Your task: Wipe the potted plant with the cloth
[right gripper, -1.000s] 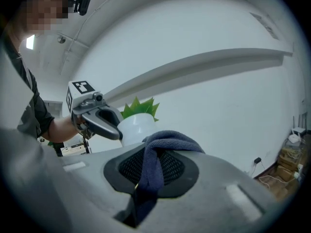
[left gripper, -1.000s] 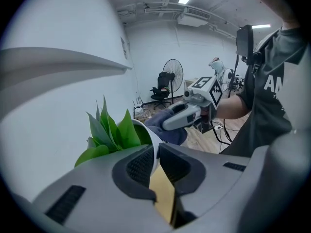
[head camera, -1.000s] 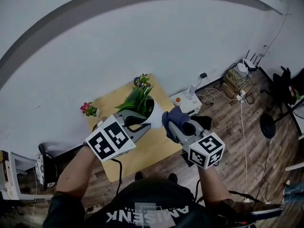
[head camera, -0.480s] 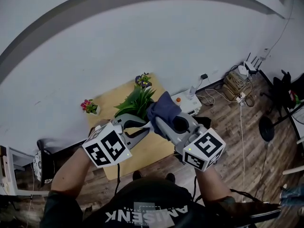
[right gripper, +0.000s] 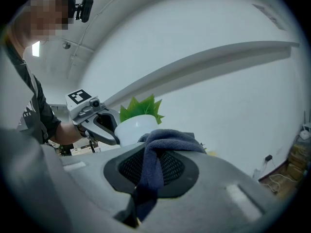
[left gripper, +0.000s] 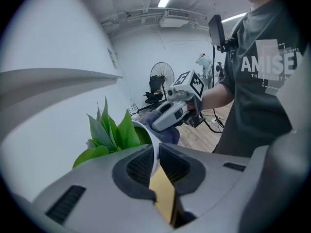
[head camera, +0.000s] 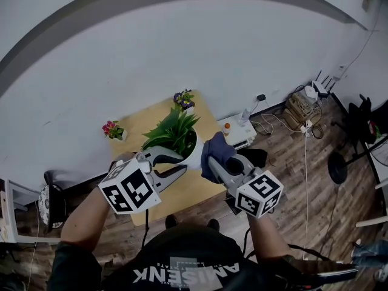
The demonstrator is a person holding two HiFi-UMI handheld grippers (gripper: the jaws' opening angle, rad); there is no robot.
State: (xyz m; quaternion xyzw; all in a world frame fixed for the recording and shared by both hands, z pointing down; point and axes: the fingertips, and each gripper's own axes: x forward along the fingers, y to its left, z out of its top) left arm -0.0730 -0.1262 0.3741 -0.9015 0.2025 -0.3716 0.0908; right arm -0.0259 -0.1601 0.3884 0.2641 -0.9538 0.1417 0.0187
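We kept the left tongs [head camera: 180,161] closed on the rim of the white pot [head camera: 193,150], one jaw inside the pot and one outside. In the left gripper view that thin white rim ran straight down between the two dark pads. The green leaves [head camera: 173,132] of the potted plant fanned out from the pot towards the wall. The pot hung over the yellow table [head camera: 138,133]; we could not tell whether its base touched the wood.

Our right tongs [head camera: 213,161] were clamped on the dark blue cloth [head camera: 217,152]. In the right gripper view the cloth was pinched between the pads, bunched over the jaw tips in front and trailing down the gap behind. The bunched part lay against the outer side of the pot, opposite the left tongs.

Two small pots stood on the table: pink flowers [head camera: 112,130] at its left corner and purple flowers [head camera: 183,99] at its far edge by the wall, both well apart from the tongs.
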